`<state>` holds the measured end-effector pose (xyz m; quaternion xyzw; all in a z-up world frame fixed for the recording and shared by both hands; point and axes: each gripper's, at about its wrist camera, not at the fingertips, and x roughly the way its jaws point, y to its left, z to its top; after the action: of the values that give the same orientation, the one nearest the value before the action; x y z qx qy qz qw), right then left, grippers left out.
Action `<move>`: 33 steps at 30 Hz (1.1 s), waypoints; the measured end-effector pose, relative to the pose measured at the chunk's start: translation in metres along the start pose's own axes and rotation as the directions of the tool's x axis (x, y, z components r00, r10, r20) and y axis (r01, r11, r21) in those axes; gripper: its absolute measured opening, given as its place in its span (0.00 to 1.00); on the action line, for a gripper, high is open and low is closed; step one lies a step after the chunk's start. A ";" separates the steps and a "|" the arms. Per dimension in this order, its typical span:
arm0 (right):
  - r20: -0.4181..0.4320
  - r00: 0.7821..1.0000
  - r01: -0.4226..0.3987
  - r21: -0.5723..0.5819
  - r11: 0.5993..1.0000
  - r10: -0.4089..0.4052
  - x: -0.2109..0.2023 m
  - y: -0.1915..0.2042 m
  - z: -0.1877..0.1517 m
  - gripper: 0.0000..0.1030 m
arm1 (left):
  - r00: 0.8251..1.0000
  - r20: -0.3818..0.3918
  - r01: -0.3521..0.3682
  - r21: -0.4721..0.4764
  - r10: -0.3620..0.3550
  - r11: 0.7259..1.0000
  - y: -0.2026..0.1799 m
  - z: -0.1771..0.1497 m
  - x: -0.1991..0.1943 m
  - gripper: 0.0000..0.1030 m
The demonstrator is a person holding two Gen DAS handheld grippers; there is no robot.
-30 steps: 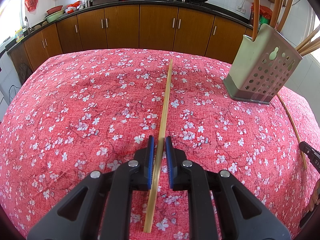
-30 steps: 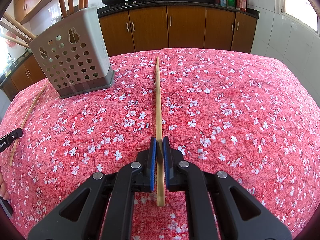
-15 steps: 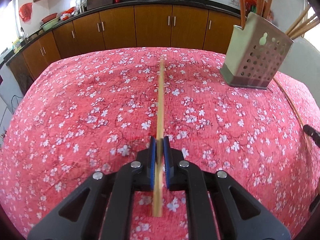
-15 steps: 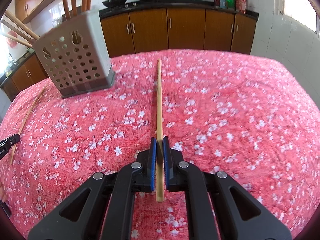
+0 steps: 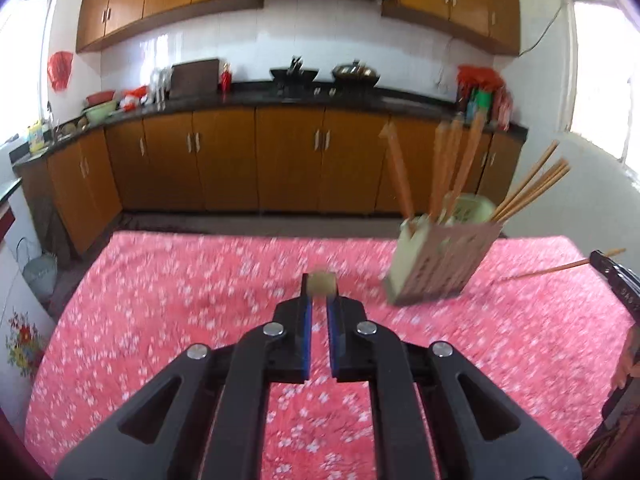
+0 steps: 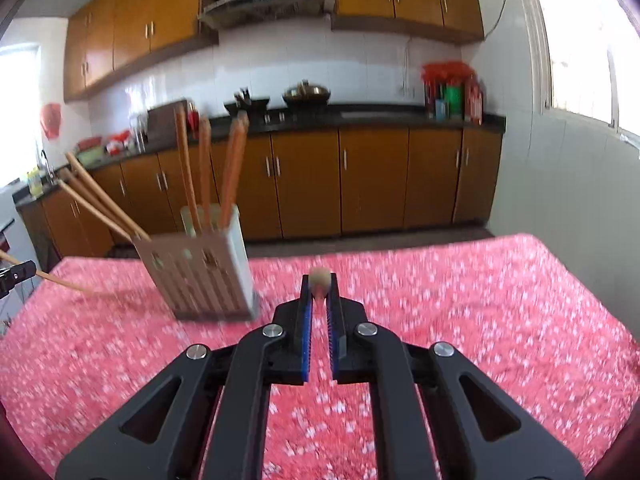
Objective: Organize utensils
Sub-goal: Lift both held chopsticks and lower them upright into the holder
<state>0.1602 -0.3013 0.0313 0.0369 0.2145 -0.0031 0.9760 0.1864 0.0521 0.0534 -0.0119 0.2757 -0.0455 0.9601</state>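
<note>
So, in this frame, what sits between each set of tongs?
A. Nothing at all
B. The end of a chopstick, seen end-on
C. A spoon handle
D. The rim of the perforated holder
B: a small pale chopstick end shows pinched at the tip of the left tongs and likewise the right tongs, seen end-on.

- Support: table under a red cloth printed with small white blossoms; the cloth covers the whole visible top in both wrist views. Print is motion-blurred.
- Directly on the cloth: one beige perforated plastic utensil caddy, rectangular, darker base band, standing toward the far edge of the table.
- Caddy looks tilted in both views; cannot tell if that's real or fisheye distortion and blur.
- Caddy holds several long wooden chopsticks, some upright, some fanned outward.
</note>
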 end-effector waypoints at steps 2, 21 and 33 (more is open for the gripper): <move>0.026 1.000 -0.013 0.000 1.000 0.013 -0.006 0.002 0.009 0.07 | 1.000 0.020 0.021 0.008 -0.022 1.000 -0.003 0.007 -0.009 0.08; 0.289 0.915 -0.304 0.039 0.952 0.281 -0.065 0.040 0.097 0.07 | 0.944 0.236 0.239 -0.003 -0.232 0.971 -0.070 0.086 -0.064 0.08; 0.283 0.933 -0.226 -0.024 0.974 0.223 -0.014 0.070 0.115 0.07 | 0.949 0.253 0.193 -0.001 -0.187 0.981 -0.092 0.111 -0.020 0.08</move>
<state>0.1967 -0.2405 0.1458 0.0645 0.0668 0.1023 0.9904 0.2216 -0.0380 0.1625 -0.0566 0.1497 -0.1322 0.9782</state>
